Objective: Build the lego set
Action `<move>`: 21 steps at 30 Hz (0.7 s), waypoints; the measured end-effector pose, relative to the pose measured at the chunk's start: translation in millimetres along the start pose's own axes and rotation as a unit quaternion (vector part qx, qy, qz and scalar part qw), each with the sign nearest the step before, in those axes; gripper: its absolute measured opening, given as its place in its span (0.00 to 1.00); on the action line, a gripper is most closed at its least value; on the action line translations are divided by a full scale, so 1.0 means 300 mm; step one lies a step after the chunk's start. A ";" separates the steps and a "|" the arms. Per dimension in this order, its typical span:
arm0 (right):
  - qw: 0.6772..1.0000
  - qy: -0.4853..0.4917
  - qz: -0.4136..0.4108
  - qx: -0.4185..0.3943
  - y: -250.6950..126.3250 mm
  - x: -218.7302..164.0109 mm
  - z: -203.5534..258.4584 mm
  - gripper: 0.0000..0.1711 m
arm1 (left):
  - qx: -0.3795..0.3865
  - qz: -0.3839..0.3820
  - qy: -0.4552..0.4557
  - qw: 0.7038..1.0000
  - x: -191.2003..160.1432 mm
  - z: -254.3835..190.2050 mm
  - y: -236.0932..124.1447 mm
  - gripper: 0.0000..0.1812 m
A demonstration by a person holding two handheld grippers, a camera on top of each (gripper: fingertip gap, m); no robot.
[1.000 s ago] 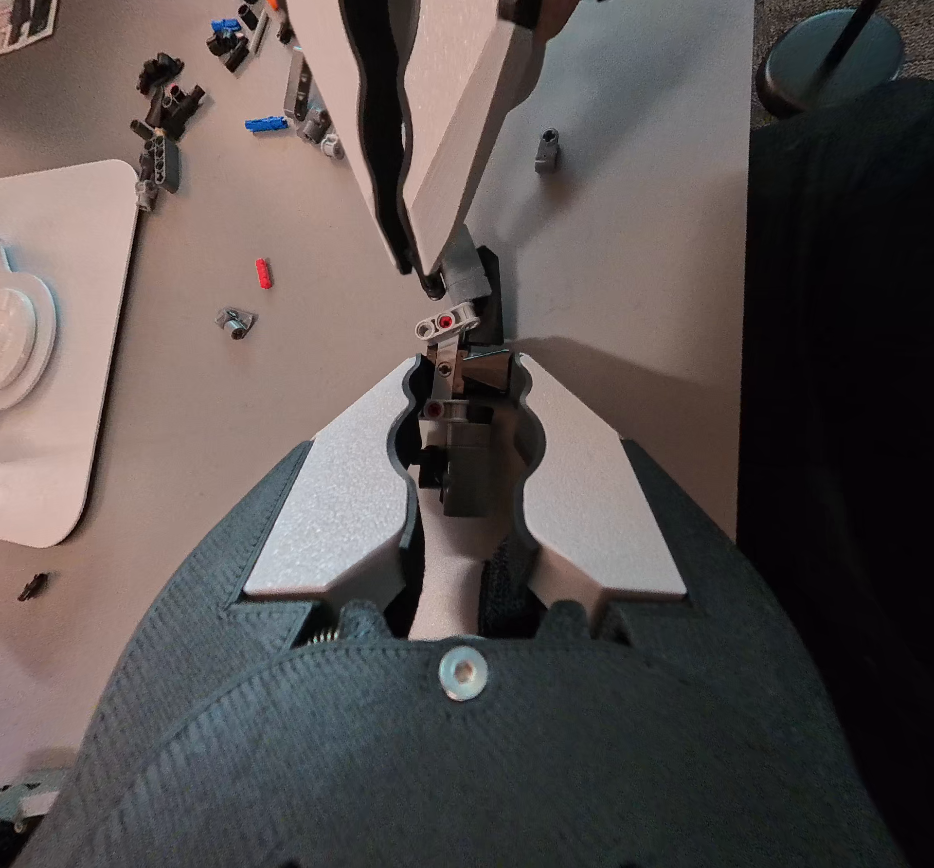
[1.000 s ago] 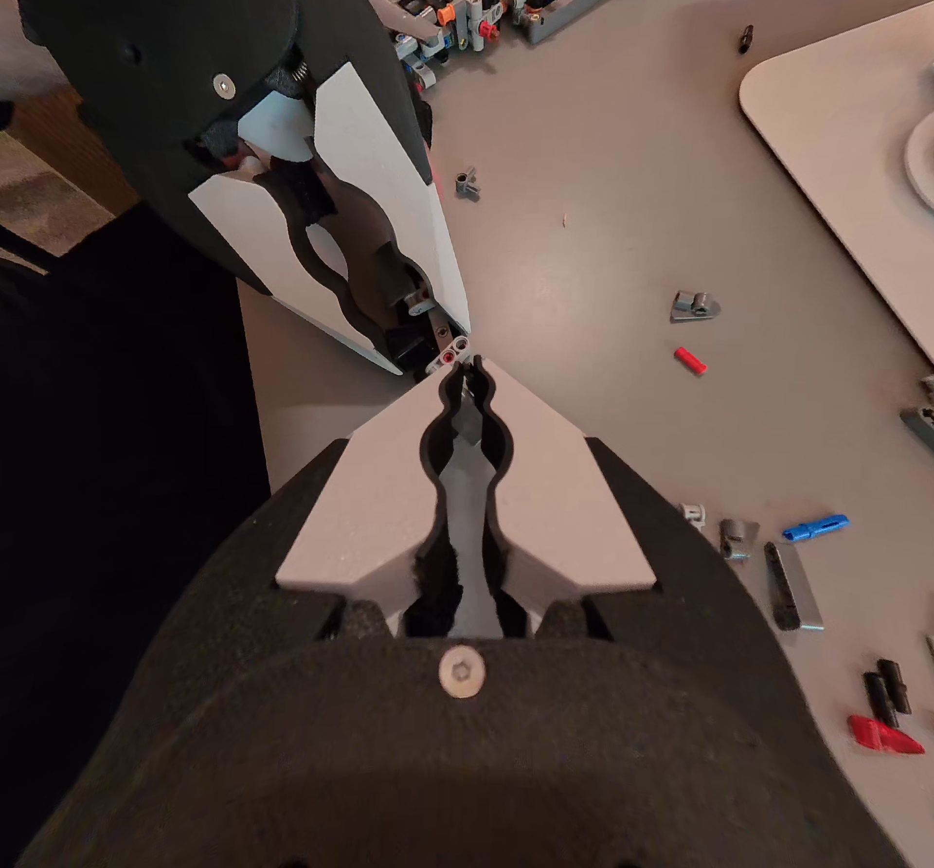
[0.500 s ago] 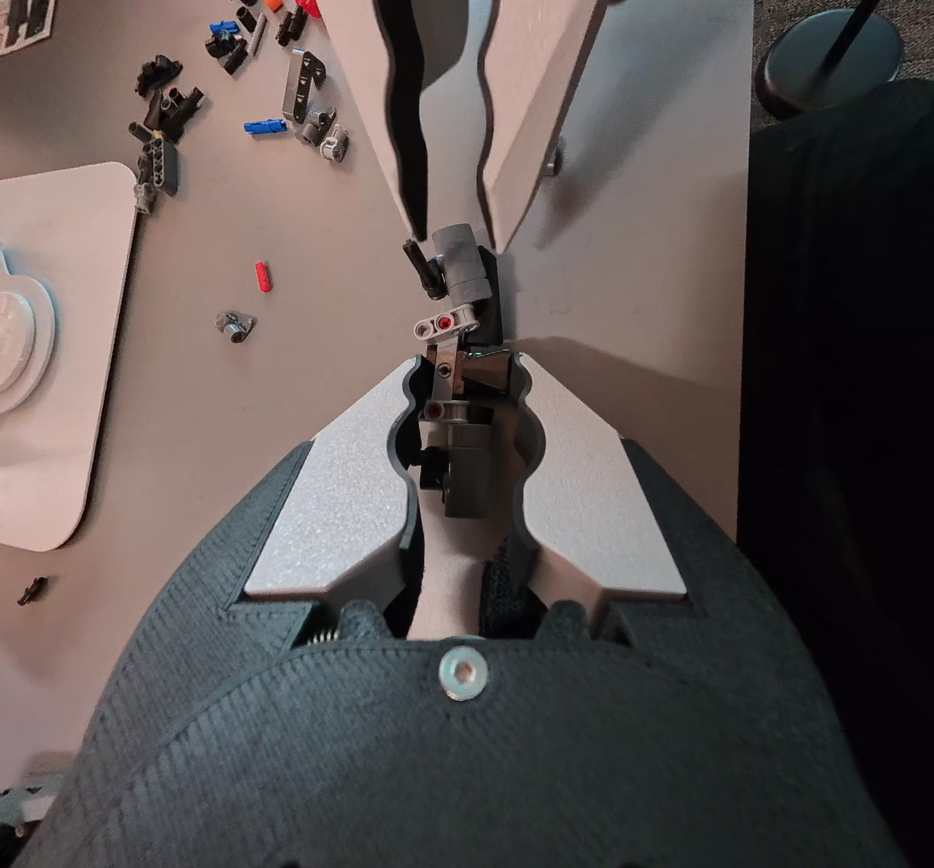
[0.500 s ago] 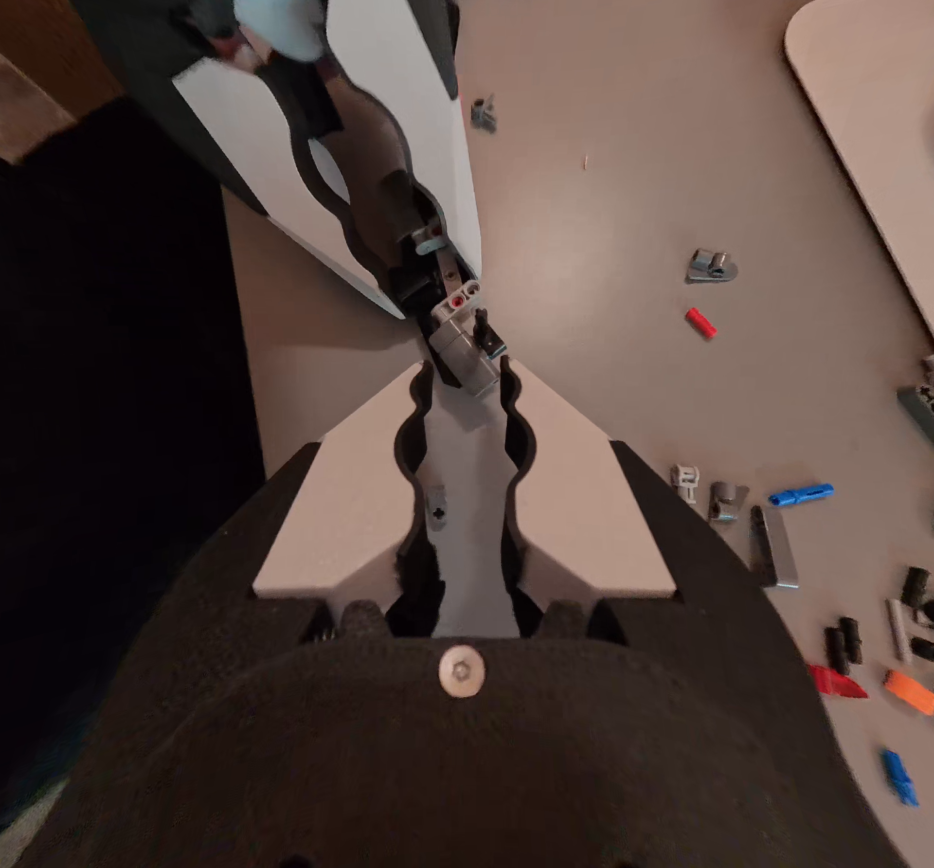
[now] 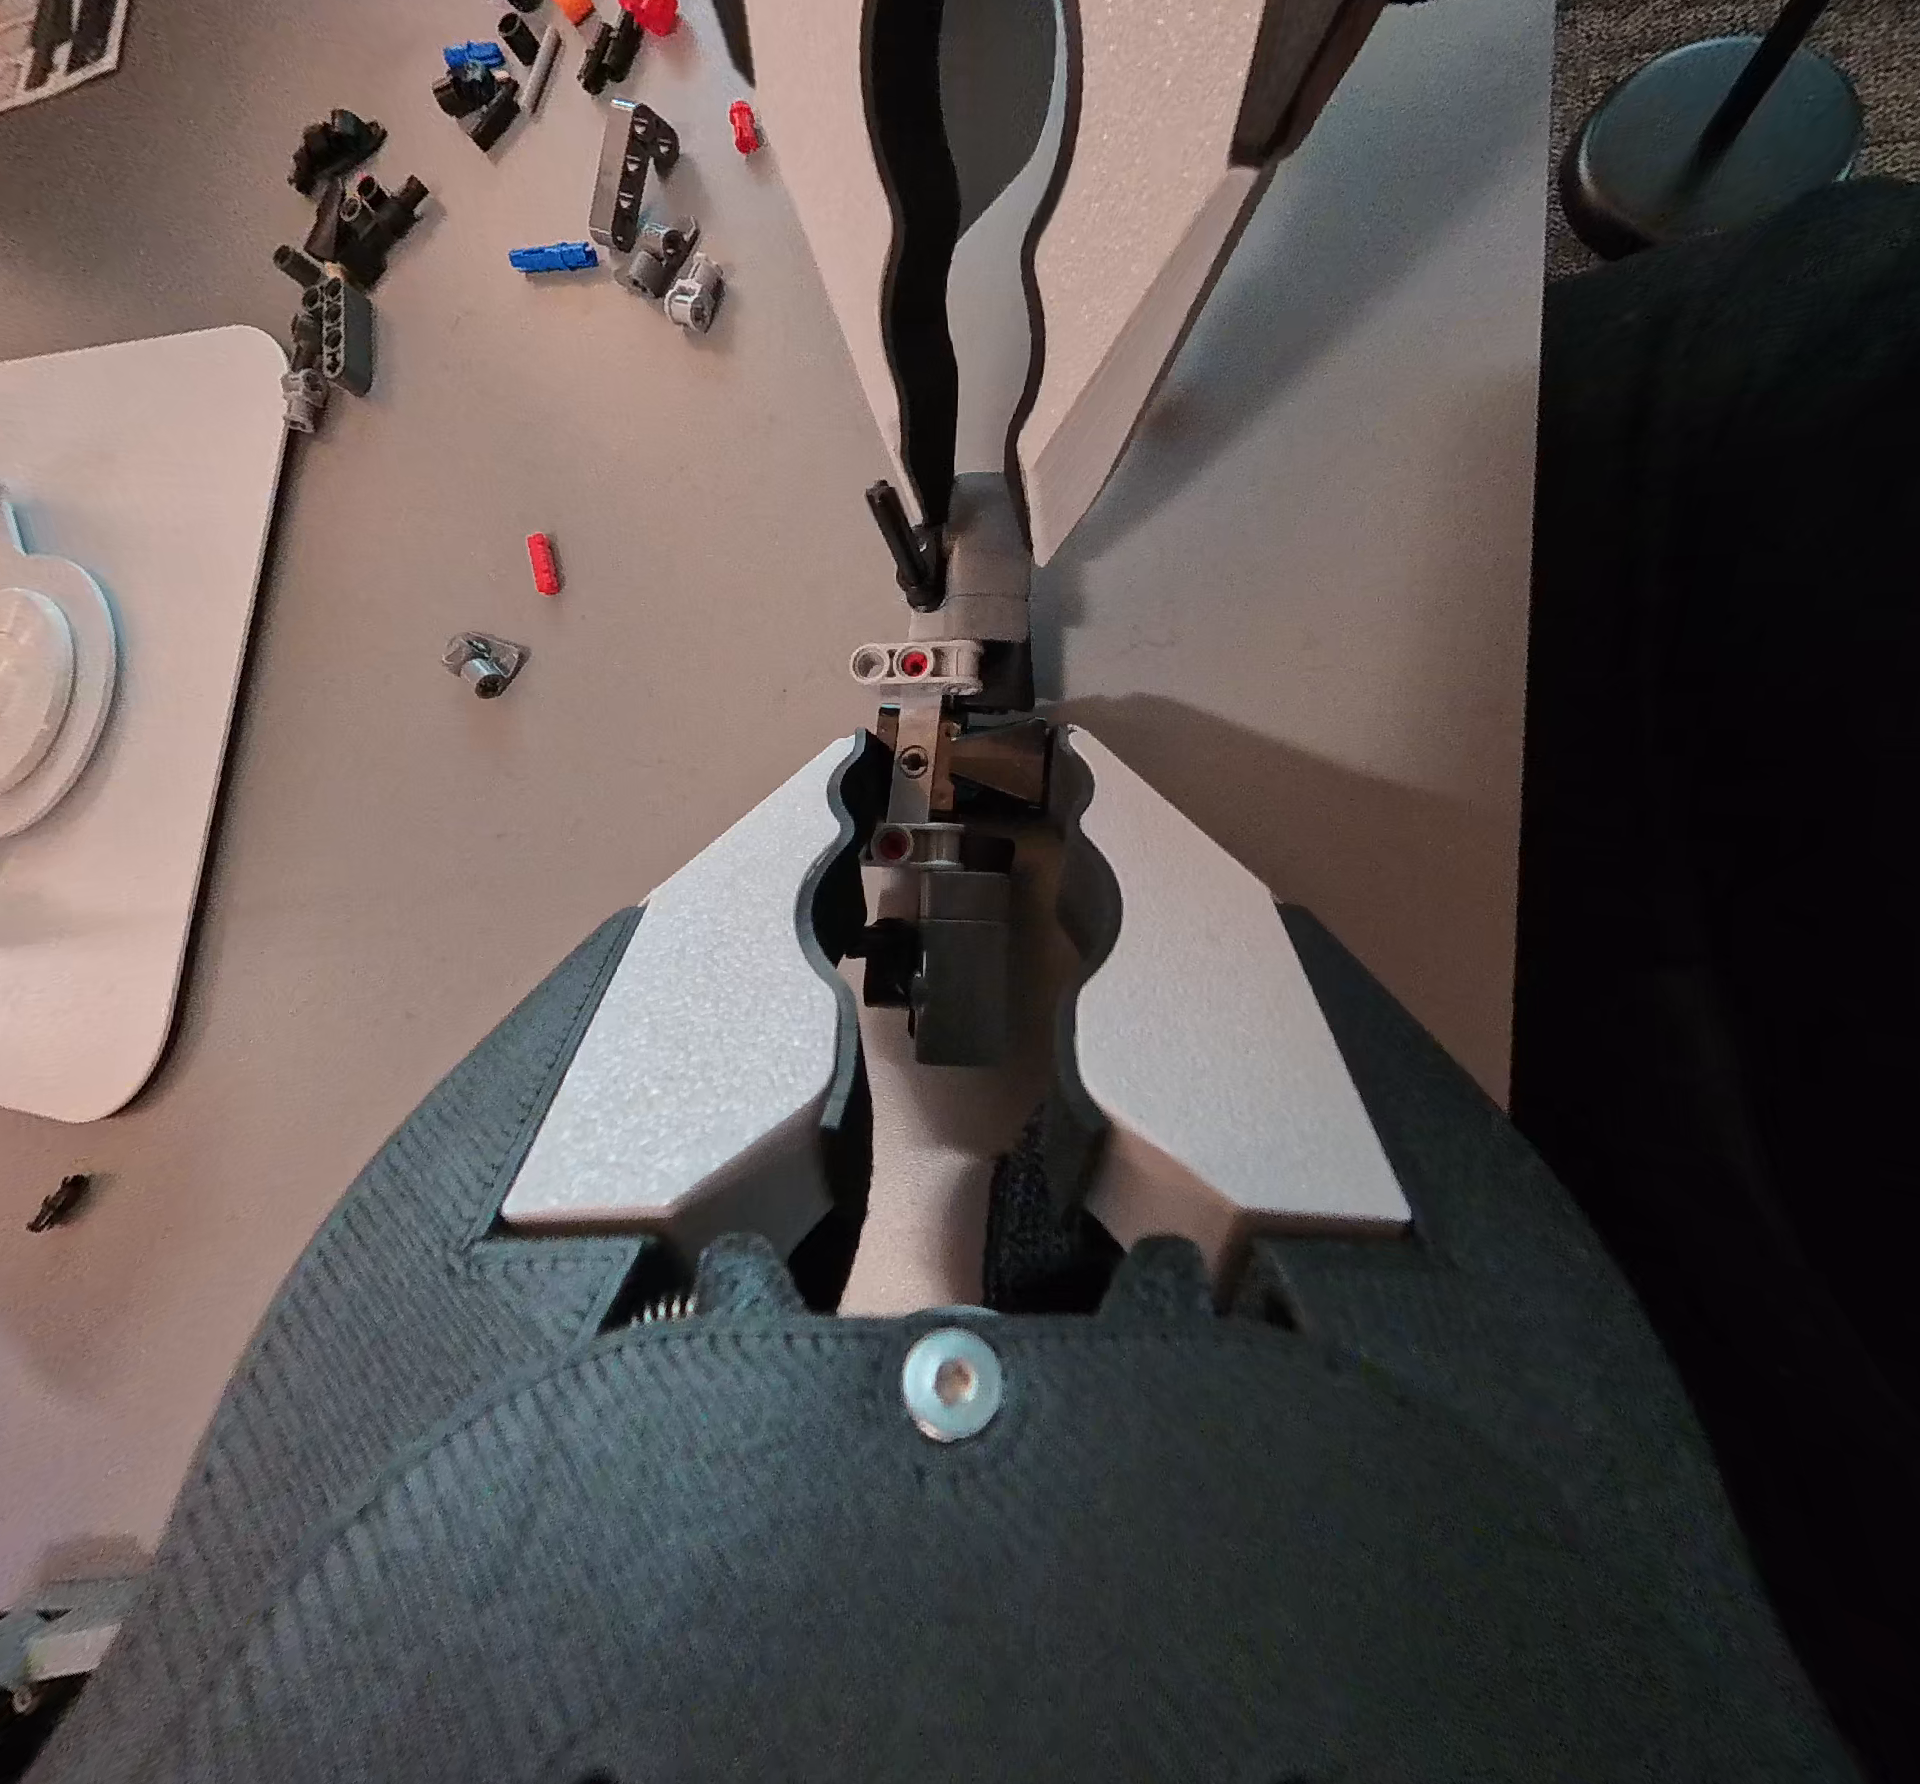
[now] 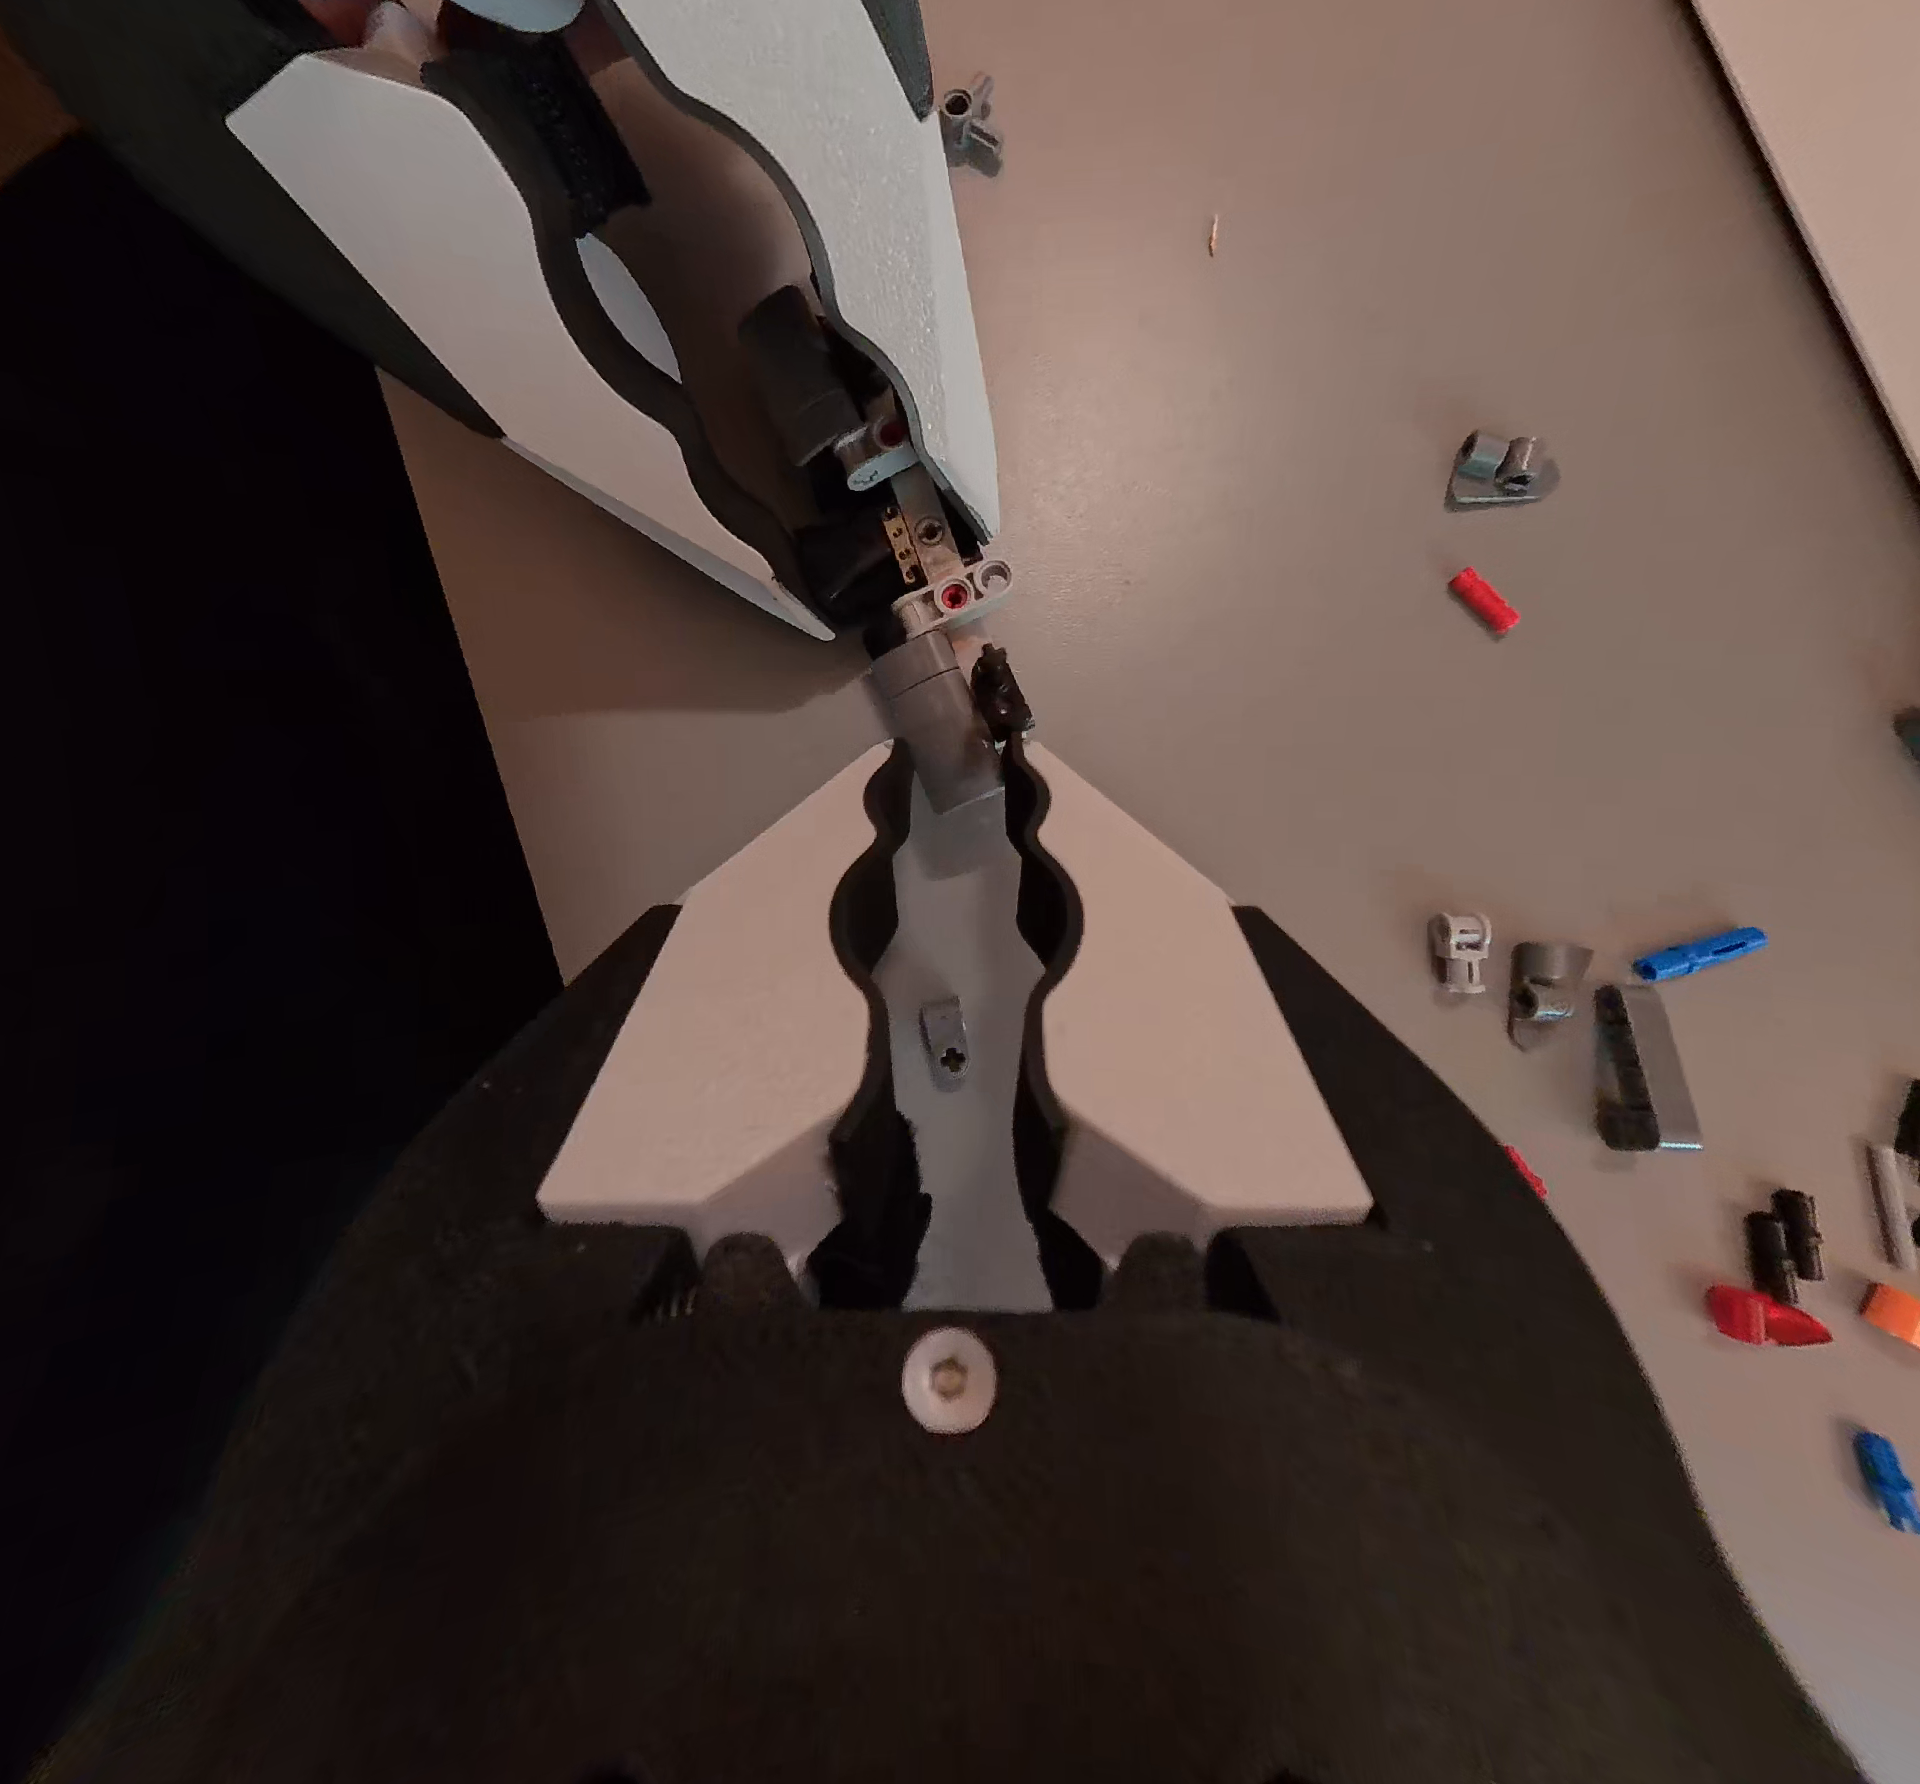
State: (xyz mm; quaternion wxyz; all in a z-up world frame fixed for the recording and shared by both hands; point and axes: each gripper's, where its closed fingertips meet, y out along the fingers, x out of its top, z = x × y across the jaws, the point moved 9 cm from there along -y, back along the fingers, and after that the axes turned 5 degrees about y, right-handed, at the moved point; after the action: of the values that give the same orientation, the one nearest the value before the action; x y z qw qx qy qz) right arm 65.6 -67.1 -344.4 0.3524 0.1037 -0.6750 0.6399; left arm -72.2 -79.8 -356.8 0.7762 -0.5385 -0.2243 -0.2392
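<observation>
Whereas half a second ago the right claw (image 6: 951, 768) stood spread clear of the work, it now has its tips closed to a narrow gap about the grey cylinder end of the lego assembly (image 5: 940, 799). Left claw (image 5: 961, 758) grips the assembly's other end above the bench (image 5: 623, 799). Long axis runs straight from claw to claw, black pin (image 6: 1003, 690) jutting sideways.

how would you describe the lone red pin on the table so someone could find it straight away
Start at the big pale rounded board on the table's left side in the left wrist view, then look toward the left gripper holding the lego assembly. The short red pin lies alone on bare table between them, just above a small grey connector. It is the only red piece there, apart from the heap farther up.
</observation>
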 end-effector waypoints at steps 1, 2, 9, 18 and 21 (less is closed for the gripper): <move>1.000 0.003 0.002 -0.001 0.000 0.000 0.003 0.09 | 0.000 0.000 0.000 1.000 0.000 0.000 0.000 0.17; 1.000 0.009 0.004 -0.002 -0.002 0.001 0.007 0.09 | 0.000 0.001 0.001 1.000 0.000 -0.001 0.000 0.17; 1.000 0.016 0.000 -0.011 0.002 -0.001 0.018 0.09 | -0.001 0.002 0.003 1.000 -0.001 -0.001 -0.002 0.17; 1.000 0.002 -0.025 -0.012 -0.006 0.000 0.007 0.19 | -0.001 -0.002 0.005 1.000 0.001 0.001 0.001 0.17; 1.000 -0.002 -0.020 -0.011 0.003 -0.003 0.009 0.16 | 0.000 -0.007 -0.002 1.000 -0.001 0.009 0.002 0.18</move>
State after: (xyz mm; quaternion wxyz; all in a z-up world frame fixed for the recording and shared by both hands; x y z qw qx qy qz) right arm 64.8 -69.8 -345.4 0.3648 0.1140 -0.6806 0.6250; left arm -72.3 -77.1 -356.5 0.7741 -0.5373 -0.2298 -0.2434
